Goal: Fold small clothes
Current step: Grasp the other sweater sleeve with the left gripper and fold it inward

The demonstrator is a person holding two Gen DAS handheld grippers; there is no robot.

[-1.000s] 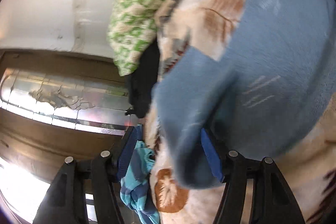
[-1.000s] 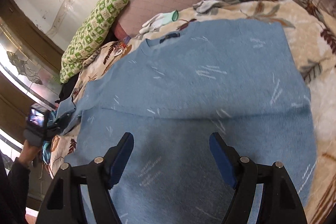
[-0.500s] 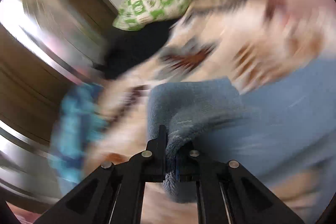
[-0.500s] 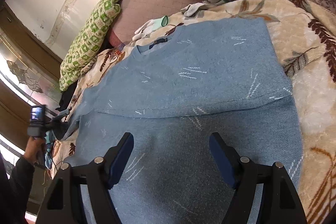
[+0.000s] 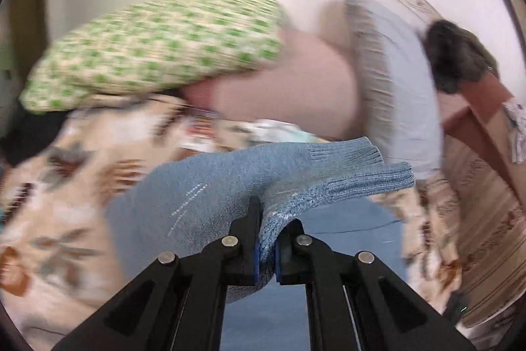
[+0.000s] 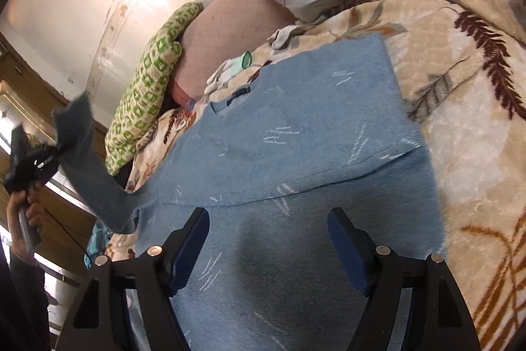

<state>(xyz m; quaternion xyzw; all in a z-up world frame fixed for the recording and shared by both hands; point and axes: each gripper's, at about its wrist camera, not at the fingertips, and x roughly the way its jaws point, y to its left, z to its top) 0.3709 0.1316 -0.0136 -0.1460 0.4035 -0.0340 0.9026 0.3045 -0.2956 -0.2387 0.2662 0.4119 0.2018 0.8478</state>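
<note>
A blue knitted sweater point(image 6: 315, 134) lies spread flat on a leaf-patterned blanket point(image 6: 466, 94) covering a bed, its neckline pointing toward the pillows. The left gripper point(image 5: 265, 247) is pinched tight on the ribbed cuff of one sleeve point(image 5: 345, 173), holding it up in the air above the bed, so the sleeve stretches up from the sweater's body. The right gripper point(image 6: 268, 247) hovers over the lower part of the sweater with its tongs spread wide, holding nothing. The knit looks soft, light and floppy; it should drape and sag wherever unsupported, so cuffs, hem and shoulder seams seem the best places to grip. There is one sweater, two grippers, three pillows at the head of the bed, and a pale glove point(image 6: 230, 69) beside the neckline.
</note>
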